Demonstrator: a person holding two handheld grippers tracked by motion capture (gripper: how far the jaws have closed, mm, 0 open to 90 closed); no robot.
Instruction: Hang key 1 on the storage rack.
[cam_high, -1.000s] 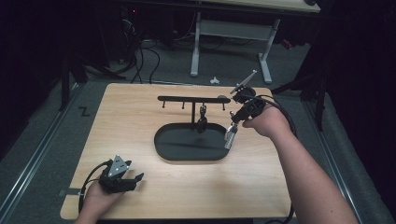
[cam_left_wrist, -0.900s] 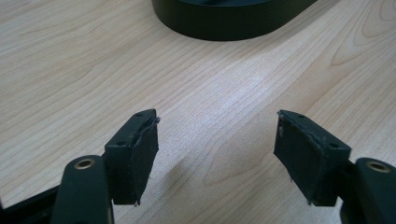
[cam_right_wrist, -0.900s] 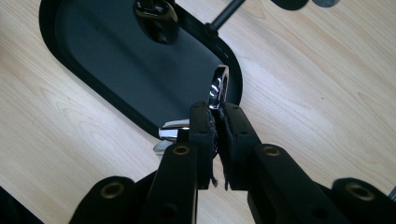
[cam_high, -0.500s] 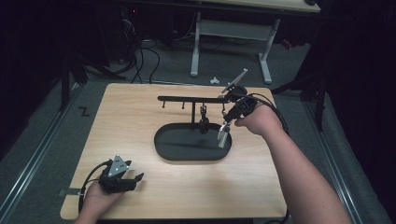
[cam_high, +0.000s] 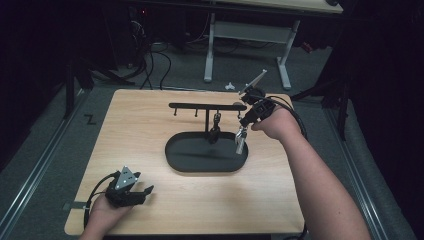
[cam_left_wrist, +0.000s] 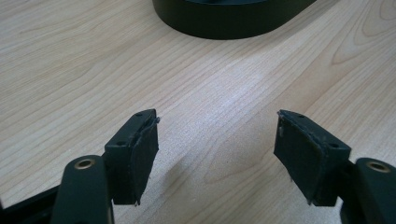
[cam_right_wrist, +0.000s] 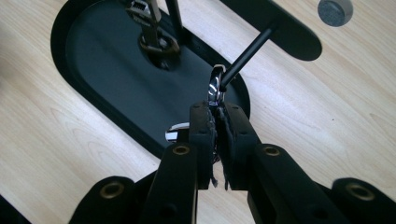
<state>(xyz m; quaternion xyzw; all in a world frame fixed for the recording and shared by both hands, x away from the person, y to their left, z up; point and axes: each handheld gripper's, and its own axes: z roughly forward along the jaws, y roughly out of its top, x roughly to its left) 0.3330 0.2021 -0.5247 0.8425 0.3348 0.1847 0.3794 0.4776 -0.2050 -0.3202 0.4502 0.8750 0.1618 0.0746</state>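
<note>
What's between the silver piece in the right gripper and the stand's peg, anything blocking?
Nothing visible. The right gripper is shut on the silver ring piece, and the black peg of the stand already meets the ring's opening. The dark item hanging by the post is off to the side, apart from it.

Dim lab or workshop: bare wooden table (cam_high: 150, 125), floor cables (cam_high: 150, 60), adjustable desk frame (cam_high: 247, 37).

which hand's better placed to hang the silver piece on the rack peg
Right. The right gripper is shut on the silver piece, whose ring sits at the peg. The left gripper rests open at the table's near corner.
</note>
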